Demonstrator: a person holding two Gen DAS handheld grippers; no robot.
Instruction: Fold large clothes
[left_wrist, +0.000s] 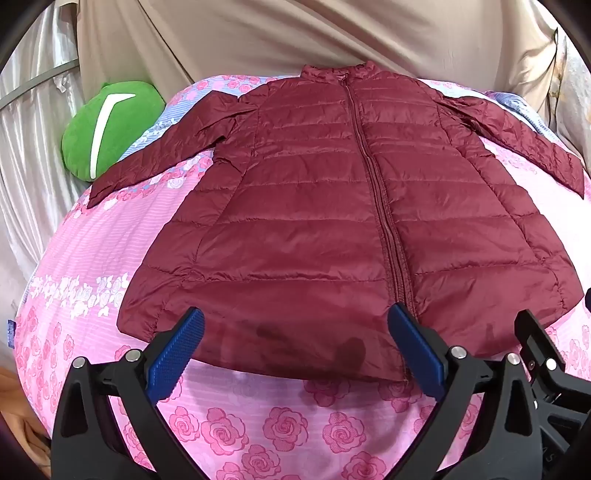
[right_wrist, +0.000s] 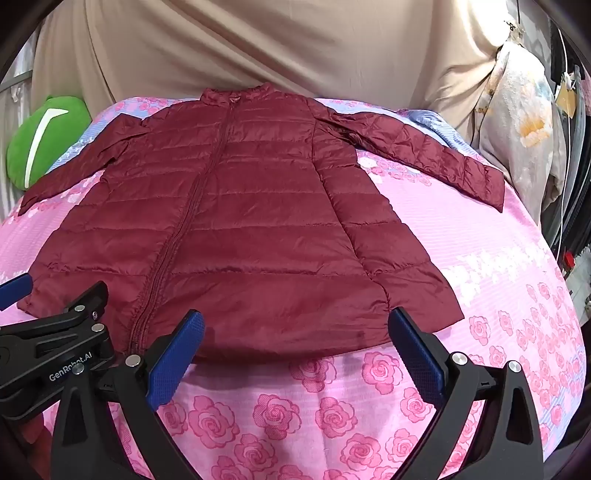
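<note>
A maroon quilted puffer jacket (left_wrist: 332, 221) lies flat, front up and zipped, on a pink rose-print bedspread (left_wrist: 258, 424), collar far, hem near, both sleeves spread out sideways. It also shows in the right wrist view (right_wrist: 240, 236). My left gripper (left_wrist: 295, 328) is open and empty, hovering over the hem left of the zipper. My right gripper (right_wrist: 295, 328) is open and empty over the hem's right part. The bedspread also shows in the right wrist view (right_wrist: 314, 406). Each gripper's body shows at the edge of the other's view.
A green plush cushion (left_wrist: 107, 125) lies at the far left beside the left sleeve, also in the right wrist view (right_wrist: 44, 136). A beige sheet (left_wrist: 295, 37) hangs behind the bed. A floral cloth (right_wrist: 524, 122) and clutter stand at the far right.
</note>
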